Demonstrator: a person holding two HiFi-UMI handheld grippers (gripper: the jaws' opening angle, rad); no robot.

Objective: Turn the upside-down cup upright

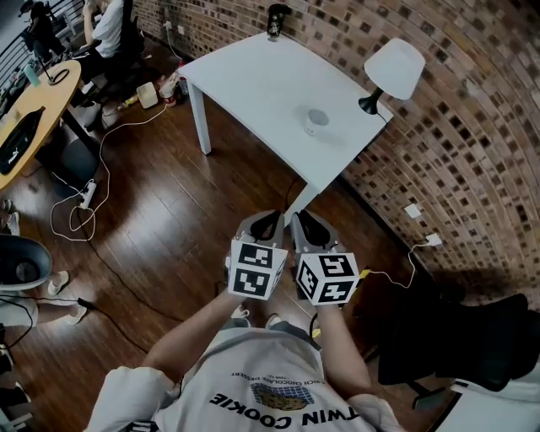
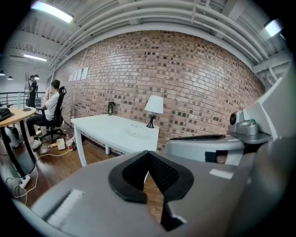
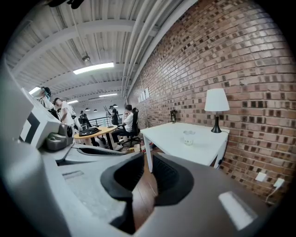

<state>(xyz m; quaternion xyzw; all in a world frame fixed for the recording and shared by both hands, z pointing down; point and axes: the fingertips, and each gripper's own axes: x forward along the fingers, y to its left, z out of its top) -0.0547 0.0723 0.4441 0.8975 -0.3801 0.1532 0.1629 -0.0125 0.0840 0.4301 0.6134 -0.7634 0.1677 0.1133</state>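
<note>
Jaws together on left gripper [image 2: 148,153], slightly apart on right gripper [image 3: 150,158], both empty, well short of the table [image 1: 253,84]; cup [image 1: 317,119] sits right of centre, too small to tell which way up.

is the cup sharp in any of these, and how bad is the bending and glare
Head view: the cup is small and pale against the white table, and the brick wall bows. Left gripper view: heavy fisheye, black corners, a ceiling light blown out. Right gripper view: cup easiest to see, still tiny.
</note>
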